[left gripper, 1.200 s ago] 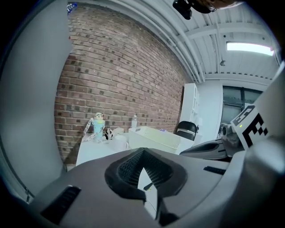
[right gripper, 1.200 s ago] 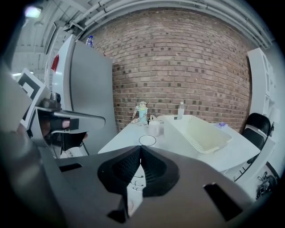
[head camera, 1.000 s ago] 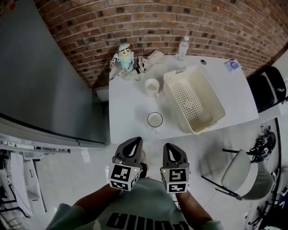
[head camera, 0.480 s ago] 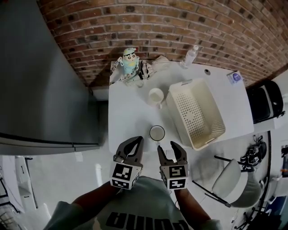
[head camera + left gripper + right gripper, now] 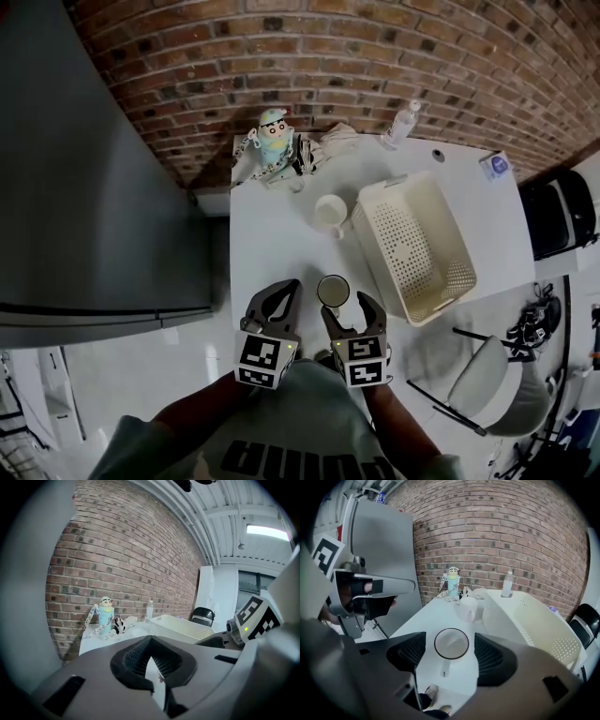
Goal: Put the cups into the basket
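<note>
Cup [image 5: 451, 644] near table [image 5: 272, 234] edge | right gripper [image 5: 345, 306] just spread, cup framed between jaws, untouched | left gripper [image 5: 286, 285] pressed together | risk: off-centre closing may knock cup over.

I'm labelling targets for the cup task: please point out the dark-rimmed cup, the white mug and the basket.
dark-rimmed cup [image 5: 333, 291], head view, its inside bottom.
white mug [image 5: 330, 212], head view, its open top.
basket [image 5: 412, 248], head view, its perforated floor.

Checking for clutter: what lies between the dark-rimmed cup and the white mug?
Only bare white table separates the dark-rimmed cup from the white mug, in the head view.
</note>
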Available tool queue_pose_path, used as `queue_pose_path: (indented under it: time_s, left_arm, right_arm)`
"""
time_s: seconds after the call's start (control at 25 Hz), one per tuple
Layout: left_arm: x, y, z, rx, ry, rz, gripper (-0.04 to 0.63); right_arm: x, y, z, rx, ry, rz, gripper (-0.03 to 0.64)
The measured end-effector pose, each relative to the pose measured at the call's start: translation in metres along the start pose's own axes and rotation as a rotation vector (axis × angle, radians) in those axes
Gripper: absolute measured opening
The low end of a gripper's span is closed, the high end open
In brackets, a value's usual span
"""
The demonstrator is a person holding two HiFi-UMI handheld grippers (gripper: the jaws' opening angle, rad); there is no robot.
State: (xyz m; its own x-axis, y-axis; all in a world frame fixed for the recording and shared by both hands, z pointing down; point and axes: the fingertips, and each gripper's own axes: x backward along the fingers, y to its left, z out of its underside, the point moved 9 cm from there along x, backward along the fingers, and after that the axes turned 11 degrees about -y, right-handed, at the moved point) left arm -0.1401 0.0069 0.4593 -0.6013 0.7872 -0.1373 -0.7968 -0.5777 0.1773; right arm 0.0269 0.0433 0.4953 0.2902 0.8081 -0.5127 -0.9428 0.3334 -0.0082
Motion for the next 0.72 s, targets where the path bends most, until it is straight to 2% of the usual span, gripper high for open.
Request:
queue_pose_path:
  time_s: [0.16,0.32,0.52,0.72]
  left_arm:
    - [-0.005,0.0,0.007,-0.022,0.024,-0.008,0.006]
    - [-0.009,-0.005,0.012,-0.008,0.041,-0.039,0.006]
    - [-0.01,-0.007,0.016,-0.029,0.055,-0.086,0.006]
    - [-0.009,-0.002,0.027,-0.025,0.083,-0.137,0.006]
  right_arm:
    - [-0.011,-0.002,0.004,0.016,0.014,-0.025,0.334]
    - [-0.021,-0.005,0.009,0.055,0.025,-0.064,0.363]
    - [-0.033,-0.007,0.015,0.082,0.063,-0.119,0.374]
    - [-0.047,-0.009,0.024,0.102,0.093,-0.135,0.379]
